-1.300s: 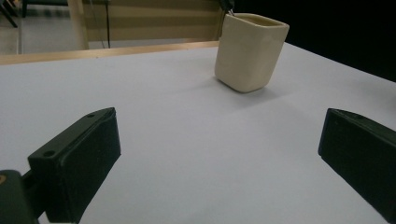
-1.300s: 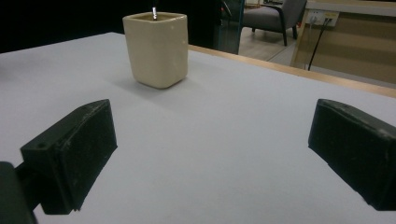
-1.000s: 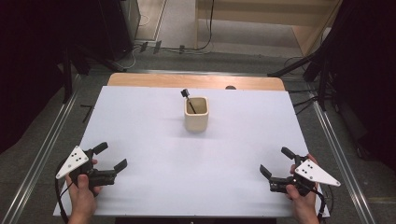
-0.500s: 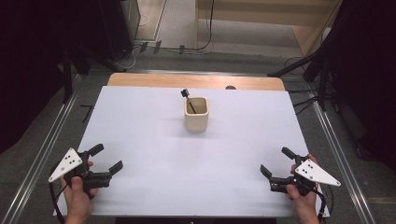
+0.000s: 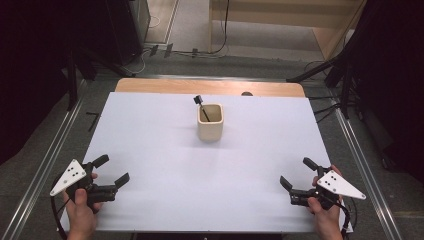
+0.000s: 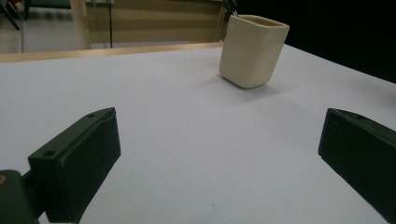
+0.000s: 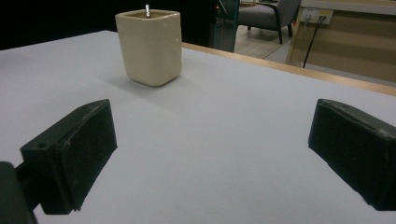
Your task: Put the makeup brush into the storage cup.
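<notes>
Black jaws are standing wide apart on both tools, with nothing between them. Nearest the person, the left gripper [image 5: 111, 170] is hovering at the near left corner of the white bench [image 5: 150, 150], and compared with a second ago it is sitting slightly lower and farther out toward that corner, so the left hand is drawing back rather than closing in. The right gripper [image 5: 295, 172] is holding at the near right corner, in much the same place as it was a second ago. Farther up the bench, well apart from both tools and toward the far edge, the cream cup [image 5: 210, 121] is standing upright, with a thin black-headed tool [image 5: 200, 104] leaning out of its mouth toward the far left. From the left gripper view the cup [image 6: 252, 50] is sitting ahead and to the right of centre; from the right gripper view it [image 7: 149, 46] is sitting ahead and to the left. Judging by this, neither hand is yet reaching; the cup and its tool are waiting untouched, and a long approach across bare bench is remaining for either gripper.
</notes>
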Demonstrator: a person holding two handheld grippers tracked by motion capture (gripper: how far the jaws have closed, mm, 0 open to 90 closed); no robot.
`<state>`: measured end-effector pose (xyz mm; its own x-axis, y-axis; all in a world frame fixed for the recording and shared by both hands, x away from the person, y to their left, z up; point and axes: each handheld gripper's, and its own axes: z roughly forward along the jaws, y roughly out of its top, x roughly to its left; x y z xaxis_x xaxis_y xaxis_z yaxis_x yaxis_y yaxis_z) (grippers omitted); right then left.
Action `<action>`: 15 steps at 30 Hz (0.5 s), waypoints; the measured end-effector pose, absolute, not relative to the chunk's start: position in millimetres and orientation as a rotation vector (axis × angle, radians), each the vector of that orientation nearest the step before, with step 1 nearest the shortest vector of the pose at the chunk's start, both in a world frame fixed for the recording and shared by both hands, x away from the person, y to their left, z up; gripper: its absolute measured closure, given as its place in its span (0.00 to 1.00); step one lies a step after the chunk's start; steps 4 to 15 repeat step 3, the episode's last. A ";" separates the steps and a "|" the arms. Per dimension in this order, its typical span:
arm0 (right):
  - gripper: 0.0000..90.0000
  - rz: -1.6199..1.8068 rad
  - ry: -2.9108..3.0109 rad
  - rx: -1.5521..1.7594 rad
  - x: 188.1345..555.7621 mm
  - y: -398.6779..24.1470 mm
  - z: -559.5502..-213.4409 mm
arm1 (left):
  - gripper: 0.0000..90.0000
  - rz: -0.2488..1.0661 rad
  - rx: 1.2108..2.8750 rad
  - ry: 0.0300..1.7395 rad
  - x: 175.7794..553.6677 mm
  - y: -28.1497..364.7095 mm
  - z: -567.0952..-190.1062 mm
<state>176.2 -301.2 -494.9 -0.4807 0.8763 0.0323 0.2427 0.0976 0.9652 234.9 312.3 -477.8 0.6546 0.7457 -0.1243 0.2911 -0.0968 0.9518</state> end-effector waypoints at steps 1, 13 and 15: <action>0.02 1.407 1.802 1.092 176.6 -301.4 -495.1 | 0.00 0.471 1.677 0.855 235.1 312.0 -478.3; 0.02 1.408 1.805 1.094 177.3 -301.1 -496.2 | 0.00 0.466 1.680 0.858 235.1 310.9 -479.3; 0.02 1.408 1.805 1.094 177.3 -301.1 -496.2 | 0.00 0.466 1.680 0.858 235.1 310.9 -479.3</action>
